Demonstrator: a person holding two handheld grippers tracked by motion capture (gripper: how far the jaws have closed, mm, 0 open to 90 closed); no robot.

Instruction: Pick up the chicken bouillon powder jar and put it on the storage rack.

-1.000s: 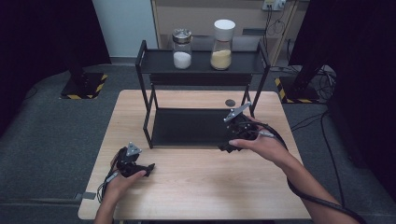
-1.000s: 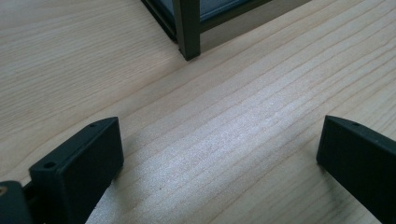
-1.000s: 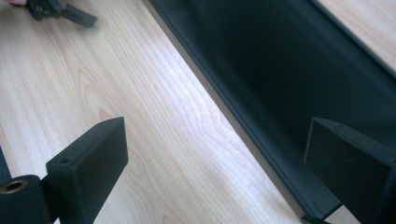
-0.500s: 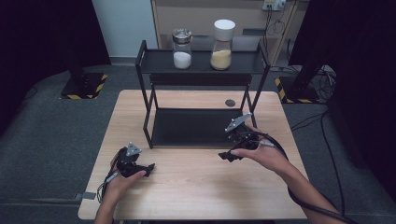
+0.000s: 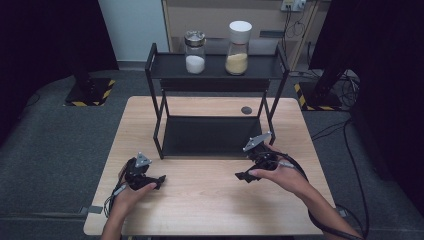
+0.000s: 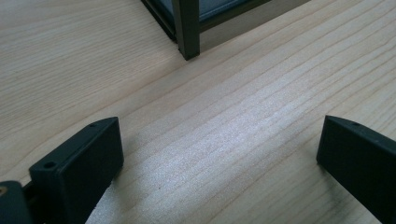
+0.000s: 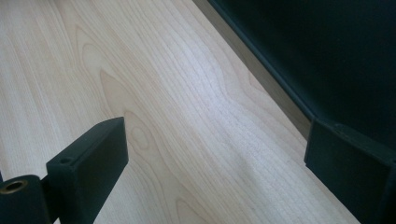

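- The right tool (image 5: 246,176) is hovering low over the front right part of the wooden worktop (image 5: 210,210), its jaws standing wide apart with nothing but bare wood between them in the right gripper view (image 7: 215,158).
- It is sitting just in front of the black shelf rack (image 5: 216,136), near the rack's front right leg; in the right gripper view the dark lower shelf is filling the upper right corner.
- The left tool (image 5: 159,180) is resting near the worktop's front left, well apart from the right one, with its jaws also spread wide and gripping nothing (image 6: 219,154).
- In the left gripper view one black leg of the rack (image 6: 187,28) is standing on the wood just ahead of the jaws.
- On the rack's top shelf a glass jar of white grains (image 5: 195,52) and a taller jar of yellowish grains (image 5: 238,42) are standing side by side, upright, near each other but apart.
- A small dark round spot (image 5: 246,110) is lying on the worktop behind the rack's right side.
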